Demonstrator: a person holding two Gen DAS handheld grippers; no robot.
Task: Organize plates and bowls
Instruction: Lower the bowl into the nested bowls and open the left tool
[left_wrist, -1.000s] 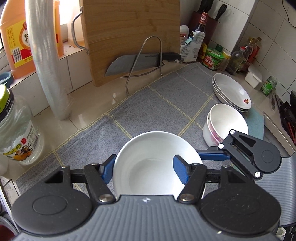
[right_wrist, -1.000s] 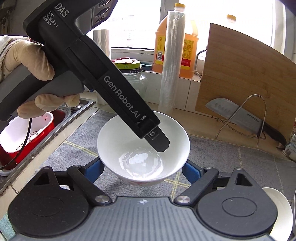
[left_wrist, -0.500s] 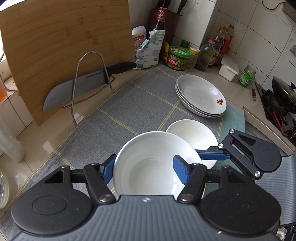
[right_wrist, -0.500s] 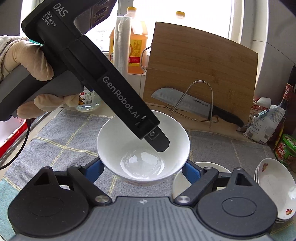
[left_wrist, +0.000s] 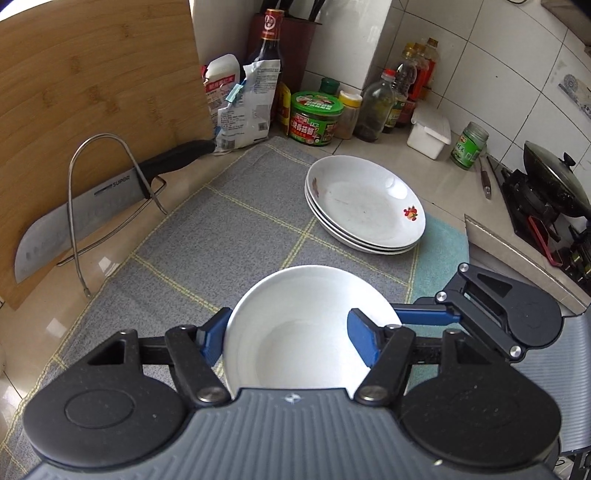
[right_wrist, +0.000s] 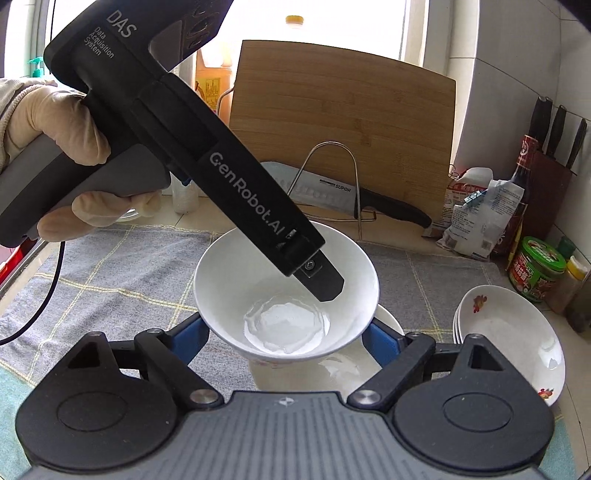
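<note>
A white bowl (left_wrist: 295, 314) (right_wrist: 258, 288) hangs over the grey mat, just above another white bowl (right_wrist: 340, 369) that it mostly hides. My left gripper (left_wrist: 288, 341) holds it: one blue pad lies against the outer wall and the other finger (right_wrist: 325, 282) reaches inside; its jaws are opening slightly. My right gripper (right_wrist: 286, 336) flanks the bowl's lower body, pads against both sides, and its jaws are closing. Its blue finger (left_wrist: 428, 317) shows at the bowl's right edge. A stack of three flower-printed plates (left_wrist: 365, 206) (right_wrist: 513, 339) rests on the mat beyond.
A knife (left_wrist: 92, 206) leans in a wire rack before the bamboo cutting board (left_wrist: 92, 74). Jars, bottles and a bag (left_wrist: 314, 118) line the back corner. A wok (left_wrist: 554, 181) sits on the stove at right. A gloved hand (right_wrist: 55, 125) grips the left tool.
Both grippers carried the bowl rightward across the mat, away from the oil bottle and sink side. The plate stack came closer and the second bowl now lies beneath the carried one.
</note>
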